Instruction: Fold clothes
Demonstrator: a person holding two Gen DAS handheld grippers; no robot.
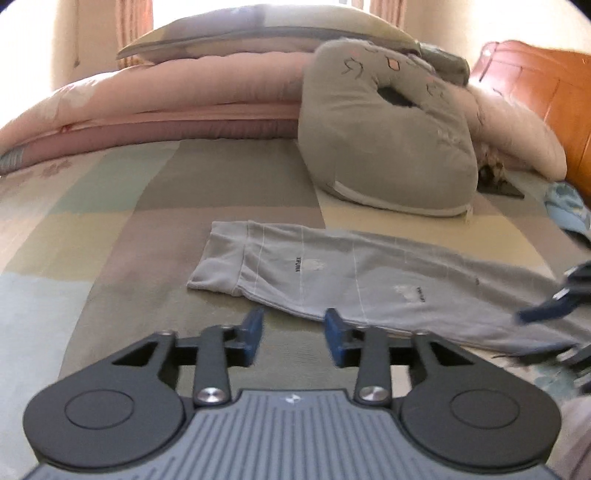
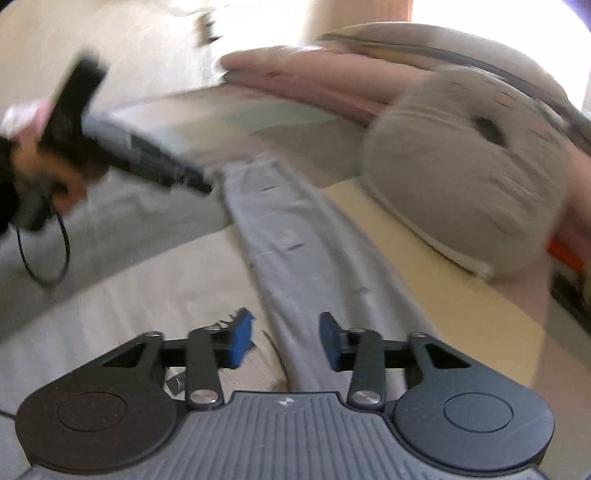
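Both pairs of jaws were spread wide, nothing gripped. The left gripper was held just short of the grey trousers' near edge; the right gripper was poised over them. The trousers were laid flat on the patchwork bedspread, a grey cushion at one o'clock.

- A bed fills the room, its sheet patterned in pale green, beige and grey blocks.
- A folded pink quilt lies along the far side, a pillow on top.
- An orange wooden headboard stands right.
- Bright daylight enters between curtains; walls look cream.
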